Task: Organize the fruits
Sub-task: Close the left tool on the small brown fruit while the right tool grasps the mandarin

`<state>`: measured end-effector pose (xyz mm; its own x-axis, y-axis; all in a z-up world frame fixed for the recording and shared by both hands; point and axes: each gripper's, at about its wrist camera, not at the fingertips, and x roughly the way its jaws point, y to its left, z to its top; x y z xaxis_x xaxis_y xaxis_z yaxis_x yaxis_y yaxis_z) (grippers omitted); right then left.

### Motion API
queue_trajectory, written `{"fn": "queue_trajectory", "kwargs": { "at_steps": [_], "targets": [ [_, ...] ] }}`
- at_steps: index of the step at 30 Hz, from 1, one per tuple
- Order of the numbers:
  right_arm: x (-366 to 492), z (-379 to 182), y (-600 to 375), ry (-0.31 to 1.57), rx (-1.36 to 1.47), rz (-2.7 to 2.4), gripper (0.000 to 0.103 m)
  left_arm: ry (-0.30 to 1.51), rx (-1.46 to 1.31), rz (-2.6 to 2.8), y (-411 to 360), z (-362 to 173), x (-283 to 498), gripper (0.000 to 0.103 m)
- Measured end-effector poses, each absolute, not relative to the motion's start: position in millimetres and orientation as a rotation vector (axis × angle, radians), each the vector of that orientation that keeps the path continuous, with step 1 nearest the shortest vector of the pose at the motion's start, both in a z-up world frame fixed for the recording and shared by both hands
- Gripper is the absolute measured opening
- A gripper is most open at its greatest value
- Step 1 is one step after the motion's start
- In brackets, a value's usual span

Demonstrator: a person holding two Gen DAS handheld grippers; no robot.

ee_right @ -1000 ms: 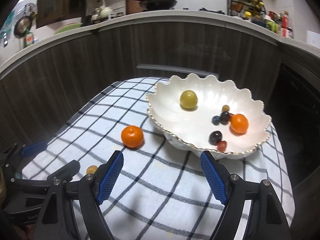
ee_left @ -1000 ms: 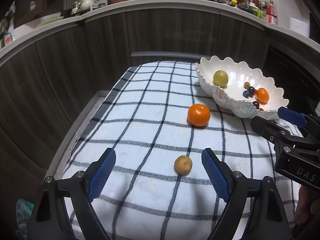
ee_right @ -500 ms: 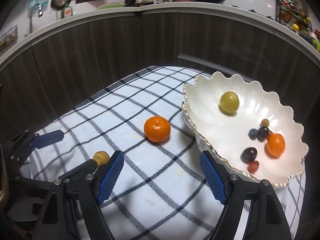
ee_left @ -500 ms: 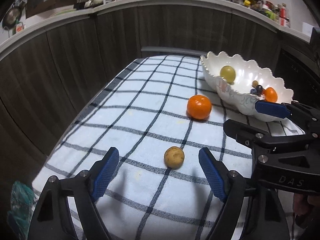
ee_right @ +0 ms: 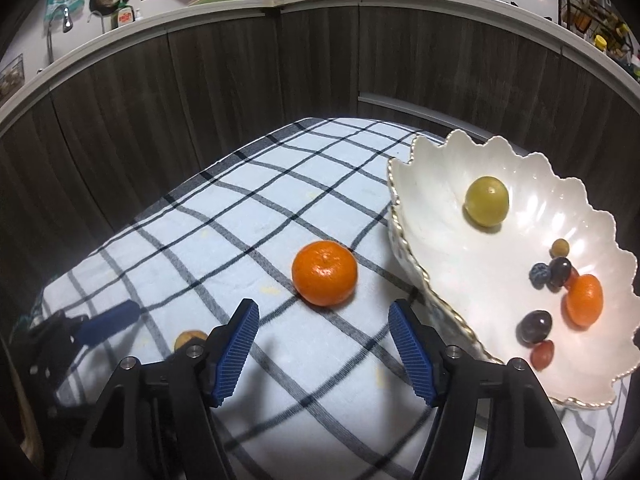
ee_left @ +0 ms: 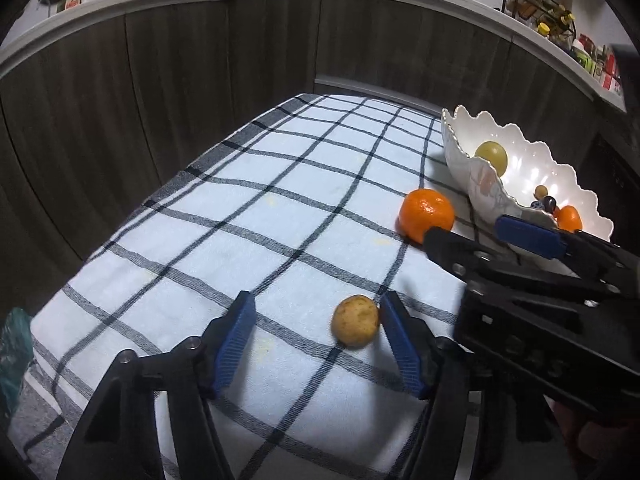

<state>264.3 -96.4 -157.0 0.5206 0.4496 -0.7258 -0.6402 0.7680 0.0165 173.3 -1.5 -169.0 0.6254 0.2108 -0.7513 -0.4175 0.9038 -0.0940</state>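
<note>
Nearest us, our left gripper point(ee_left: 316, 336) has just been closing, jaws half-wide, around the small tan fruit point(ee_left: 355, 321). The fruit sits between the pads close against the right one, with a gap on the left, so it is not yet pinched.

Our right gripper point(ee_right: 324, 348) has also been narrowing and holds nothing. It is lined up short of the mandarin point(ee_right: 324, 272), which lies beyond its tips, presumably next.

The checked cloth point(ee_left: 256, 216) is bare to the left and far side, giving free room. To the right, the scalloped bowl point(ee_right: 404, 196) stands just beside the mandarin, so we judge that rim the tight spot.
</note>
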Motion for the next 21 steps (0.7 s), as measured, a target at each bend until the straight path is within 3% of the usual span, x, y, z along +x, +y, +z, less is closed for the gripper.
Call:
{"fn": "queue_trajectory", "kwargs": {
  "at_steps": [5,12,18,21],
  "targets": [
    [269,-159,-88,0.79,-0.265,0.651,0.068,0.85,-0.307,0.358,-1,-174,175,0.058],
    [268,-161,-77,0.802,-0.305,0.649,0.068,0.87,-0.336,0.322,-6,-177,180,0.038],
    [273,-164,-76,0.837,-0.271,0.568,0.066,0.863,-0.365,0.287,-2,-176,180,0.026],
    [276,-164,-74,0.848,-0.247,0.524,0.063,0.866,-0.39,0.289,4,-176,179,0.026]
  ]
}}
